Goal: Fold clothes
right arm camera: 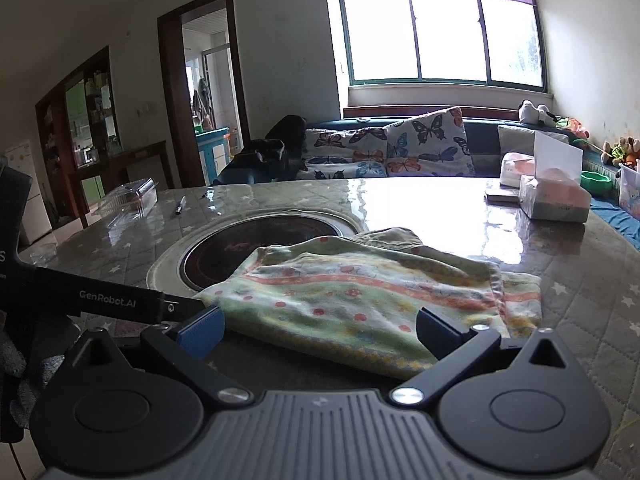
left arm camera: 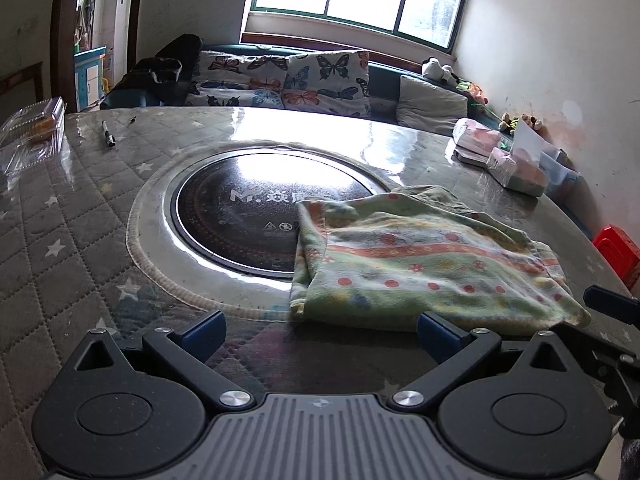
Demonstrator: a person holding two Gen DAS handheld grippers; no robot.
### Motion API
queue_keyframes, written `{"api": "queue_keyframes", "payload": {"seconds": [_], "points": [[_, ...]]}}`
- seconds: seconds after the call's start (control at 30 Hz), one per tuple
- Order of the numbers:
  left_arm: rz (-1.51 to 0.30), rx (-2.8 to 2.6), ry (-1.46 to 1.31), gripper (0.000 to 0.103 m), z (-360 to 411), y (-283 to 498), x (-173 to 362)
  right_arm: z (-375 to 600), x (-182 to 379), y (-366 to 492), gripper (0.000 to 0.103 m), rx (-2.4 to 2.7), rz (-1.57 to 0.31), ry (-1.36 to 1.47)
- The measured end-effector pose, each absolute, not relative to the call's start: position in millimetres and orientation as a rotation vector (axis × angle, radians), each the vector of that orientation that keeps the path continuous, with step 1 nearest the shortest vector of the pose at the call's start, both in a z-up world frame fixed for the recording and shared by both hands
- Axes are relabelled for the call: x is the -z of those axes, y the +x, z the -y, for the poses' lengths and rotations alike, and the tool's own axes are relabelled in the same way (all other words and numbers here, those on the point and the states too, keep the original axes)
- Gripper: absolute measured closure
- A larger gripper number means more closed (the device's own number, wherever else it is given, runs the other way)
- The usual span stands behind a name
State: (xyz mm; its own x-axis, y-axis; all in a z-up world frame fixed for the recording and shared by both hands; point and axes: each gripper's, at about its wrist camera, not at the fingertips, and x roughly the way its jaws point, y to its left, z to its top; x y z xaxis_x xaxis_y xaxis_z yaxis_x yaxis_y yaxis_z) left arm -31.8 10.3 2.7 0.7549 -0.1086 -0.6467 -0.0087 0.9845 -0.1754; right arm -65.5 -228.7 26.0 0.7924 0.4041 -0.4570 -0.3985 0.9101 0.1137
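We find the cloth (left arm camera: pixel 432 256), a folded green piece with orange stripes and red dots, lying flat on the counter (left arm camera: pixel 72 240), its left edge overlapping the round black hotplate (left arm camera: pixel 240 216) set into the counter's middle. The left tongs (left arm camera: pixel 320 332) stand apart and hold nothing; their right finger (left arm camera: pixel 438 330) sits just at the near edge of the cloth, though we cannot tell whether it touches. The right tongs (right arm camera: pixel 320 330) are likewise apart and empty, with both fingers at the cloth's near edge and the cloth showing between them. In the right wrist view the left device reaches in from the left, just beside the cloth's near left corner. A pen (left arm camera: pixel 108 134) lies on the far left of the counter, well apart from the cloth, with a clear plastic box (left arm camera: pixel 34 128) further left at the edge. Tissue packs (right arm camera: pixel 554 198) stand on the far right of the counter. Beyond the counter we note a sofa (left arm camera: pixel 384 92) with butterfly-print cushions (left arm camera: pixel 320 80) under a window (right arm camera: pixel 440 28), and soft toys (right arm camera: pixel 536 112) at its right end.
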Motion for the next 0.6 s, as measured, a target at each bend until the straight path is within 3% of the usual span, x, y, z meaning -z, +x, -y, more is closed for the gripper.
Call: {"api": "queue_keyframes", "payload": {"seconds": [0.6], "points": [[-0.714, 0.034, -0.157, 0.0, -10.0, -22.7, -4.8, 212.1, -27.6, -58.9, 0.0, -0.468, -0.507, -0.034]]}}
